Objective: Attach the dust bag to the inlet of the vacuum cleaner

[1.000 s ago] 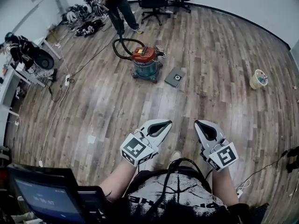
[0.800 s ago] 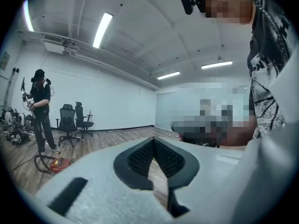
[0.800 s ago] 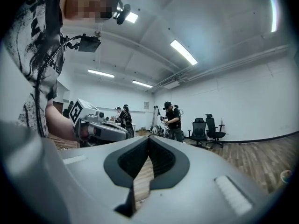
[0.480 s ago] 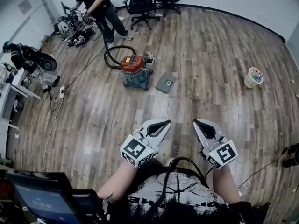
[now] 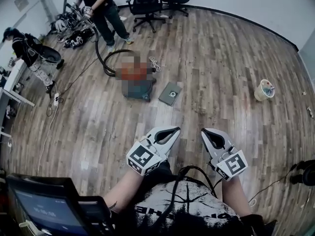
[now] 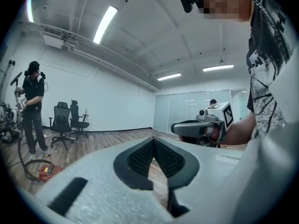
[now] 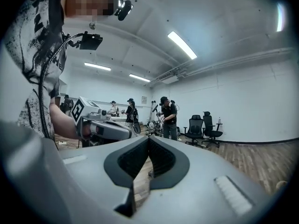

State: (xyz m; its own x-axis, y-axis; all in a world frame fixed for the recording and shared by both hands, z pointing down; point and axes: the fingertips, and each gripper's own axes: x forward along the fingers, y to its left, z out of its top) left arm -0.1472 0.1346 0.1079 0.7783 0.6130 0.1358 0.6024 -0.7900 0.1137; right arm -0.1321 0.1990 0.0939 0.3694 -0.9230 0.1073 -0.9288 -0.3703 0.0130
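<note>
The vacuum cleaner (image 5: pixel 134 77), red on top with a teal drum, stands on the wooden floor far ahead, and a black hose (image 5: pixel 105 63) curls off to its left. A flat grey dust bag (image 5: pixel 170 93) with a round hole lies on the floor just right of it. My left gripper (image 5: pixel 173 130) and right gripper (image 5: pixel 205 132) are held side by side near my body, both shut and empty, well short of the vacuum and the bag. In the left gripper view the shut jaws (image 6: pixel 153 141) point across the room, with the vacuum (image 6: pixel 44 171) low on the left. The right gripper (image 7: pixel 148 141) is likewise shut on nothing.
A person (image 5: pixel 98 4) stands beyond the vacuum handling gear. Two office chairs (image 5: pixel 145 4) are at the back wall. A small bucket (image 5: pixel 263 90) sits at the right. Cables (image 5: pixel 59 95) run along the left, and a laptop (image 5: pixel 44 205) is at the bottom left.
I have moved across the floor: the vacuum and the bag have slid left and a little lower in the head view. Both grippers stay shut, side by side in front of me.
</note>
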